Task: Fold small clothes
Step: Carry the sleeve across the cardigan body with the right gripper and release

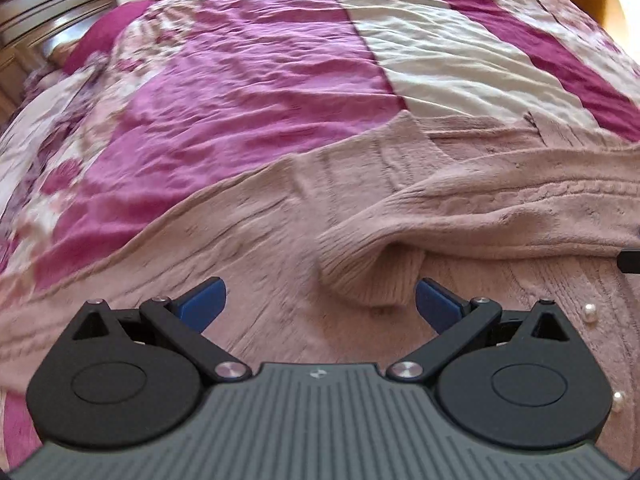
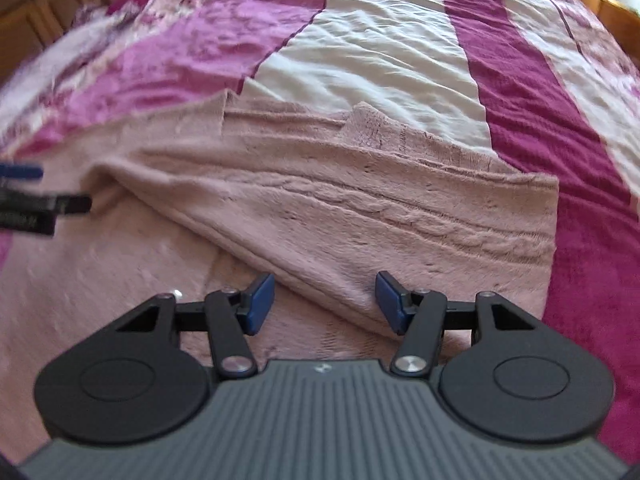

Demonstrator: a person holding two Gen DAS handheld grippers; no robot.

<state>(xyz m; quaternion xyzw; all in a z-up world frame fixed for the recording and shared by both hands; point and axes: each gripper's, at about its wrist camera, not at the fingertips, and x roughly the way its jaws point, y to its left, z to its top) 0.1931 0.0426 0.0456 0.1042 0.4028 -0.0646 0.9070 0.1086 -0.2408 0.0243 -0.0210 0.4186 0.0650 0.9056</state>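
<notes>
The soft knit looks apt to slip or drag. If either pair of tongs closes on only the top layer, the folded sleeves underneath would likely pull askew, and the pearl beads (image 1: 589,312) near the lower right of the left view could snag on a blue pad.

The pink knitted cardigan (image 1: 280,216) lies spread on the striped magenta-and-cream bedspread (image 1: 248,72), both sleeves already laid across its body.

The left gripper (image 1: 320,304) hovers just above the cloth with its jaws spread wide and nothing between them. The ribbed cuff (image 1: 372,276) of one sleeve sits just ahead of it at about one o'clock, close to the right-hand pad.

The right gripper (image 2: 325,304) is likewise parted, less widely, and holds nothing. The folded sleeve edge (image 2: 328,280) runs between its pads, sloping from ten o'clock down toward four o'clock. The other tongs' tip shows at nine o'clock in that view, blurred.
</notes>
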